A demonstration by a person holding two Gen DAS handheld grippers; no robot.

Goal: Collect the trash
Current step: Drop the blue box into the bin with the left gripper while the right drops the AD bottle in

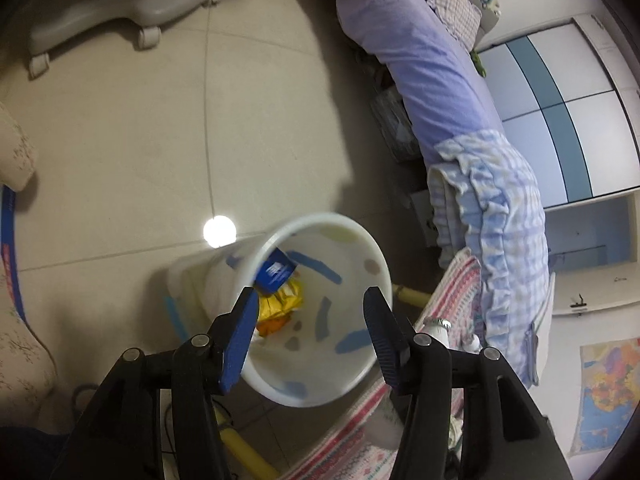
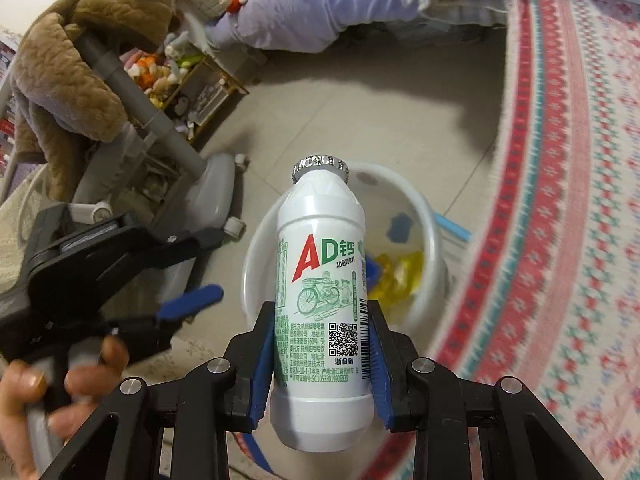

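Left wrist cam first: my left gripper (image 1: 310,300) has its jaws spread wide with nothing between them, and it's hanging right over the mouth of the white trash bin (image 1: 256,252). The bin looks tipped toward me, so I'm staring down into it. Inside, just past the left fingertip, there's a blue packet (image 1: 276,272) sitting on top of a yellow-orange wrapper (image 1: 280,304). The bin wall has blue and grey blotches on it. Off to the right of the tool there's a striped pink rug (image 1: 456,288), and further right a bed with a purple cover (image 1: 432,68). Far ahead on the left, a grey wheeled base (image 1: 120,0) sits on the tiled floor (image 1: 132,140).

Right wrist cam: my right gripper (image 2: 320,320) is clamped on a white AD drink bottle (image 2: 320,288) — blue pads pressed on both sides of its lower half, foil cap pointing away from me. The bottle sits directly in front of the same bin (image 2: 436,240), which is just beyond and below it, yellow wrapper (image 2: 400,272) showing inside. To the left I can see the other gripper (image 2: 188,304), fingers apart, with the hand (image 2: 48,392) on its handle. Further ahead-left, a brown plush bear (image 2: 72,64) is draped over a grey frame — rug (image 2: 560,200) on the right.
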